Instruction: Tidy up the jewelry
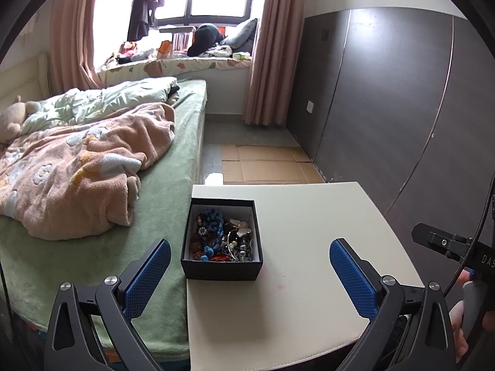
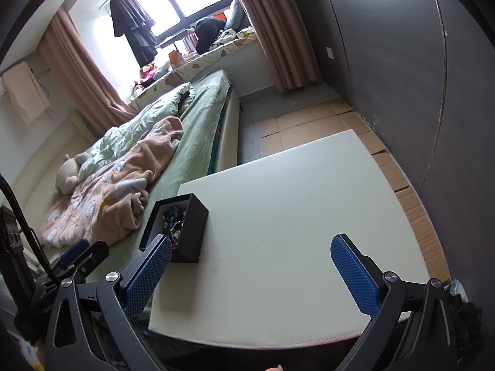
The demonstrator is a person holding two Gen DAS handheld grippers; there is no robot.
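A black open box (image 1: 221, 267) with a white lining stands at the left edge of the white table (image 1: 309, 232). It holds a tangle of jewelry (image 1: 222, 236): blue beads, a butterfly piece, chains and red bits. My left gripper (image 1: 250, 249) is open and empty, its blue pads to either side of the box, nearer the camera. In the right wrist view the box (image 2: 188, 232) stands left of centre on the table (image 2: 294, 216). My right gripper (image 2: 251, 247) is open and empty over the table's near part. The left gripper shows there at the far left (image 2: 83, 255).
A bed (image 1: 173, 185) with a green sheet and a pink blanket (image 1: 77, 167) touches the table's left side. Flattened cardboard (image 1: 266, 167) lies on the floor beyond the table. A dark wardrobe (image 1: 402, 108) runs along the right.
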